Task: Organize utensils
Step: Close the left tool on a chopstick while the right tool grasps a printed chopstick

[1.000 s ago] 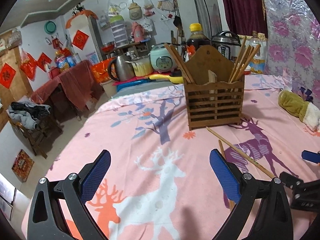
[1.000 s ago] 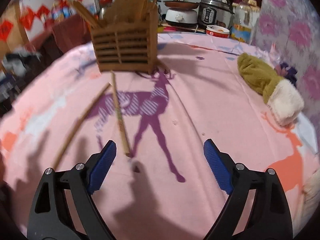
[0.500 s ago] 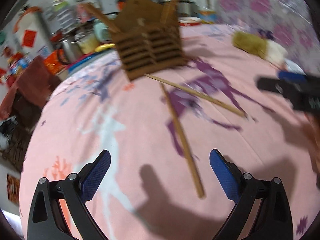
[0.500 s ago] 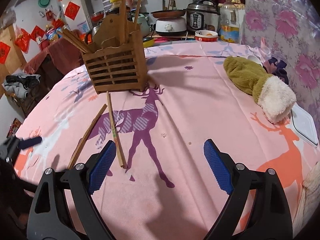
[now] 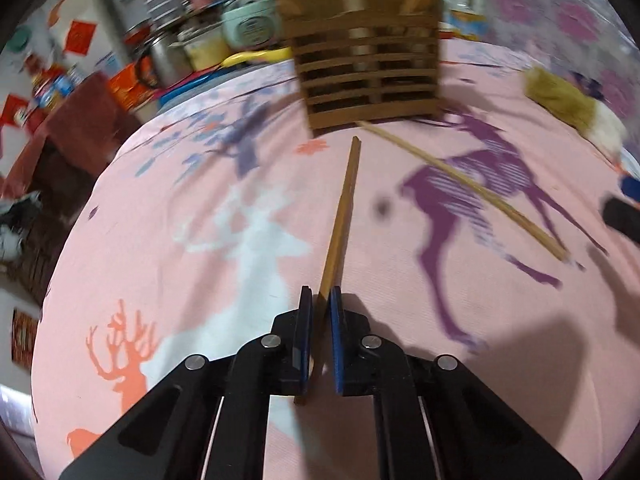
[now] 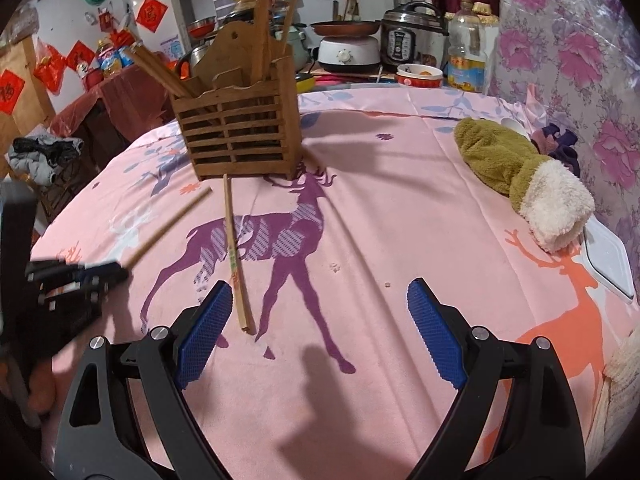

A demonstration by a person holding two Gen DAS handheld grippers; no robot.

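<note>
Wooden chopstick (image 5: 340, 220) clamped near its end between blue pads of left gripper (image 5: 319, 308), lying on pink tablecloth (image 5: 240, 280); second chopstick (image 6: 234, 256) flat ahead of right gripper (image 6: 320, 320), jaws wide apart; slatted holder (image 6: 240, 136) upright beyond.

Premises: a lived-in home kitchen and dining room. Ahead of the right tool, beyond the table's far edge, a counter carries an electric pressure cooker (image 6: 414, 38), a frying pan on a white cooker base (image 6: 347, 46), a bottle of cooking oil (image 6: 466, 54) and a bowl (image 6: 420, 75). To the far left, red paper decorations (image 6: 151, 13) hang on white walls, with clothing heaped on a chair (image 6: 44, 154). The table beneath both tools wears a pink deer-print cloth (image 6: 400, 208); a floral wall covering (image 6: 576, 52) runs along the right. A wooden chopstick holder (image 6: 240, 136) stands directly ahead on the table.
</note>
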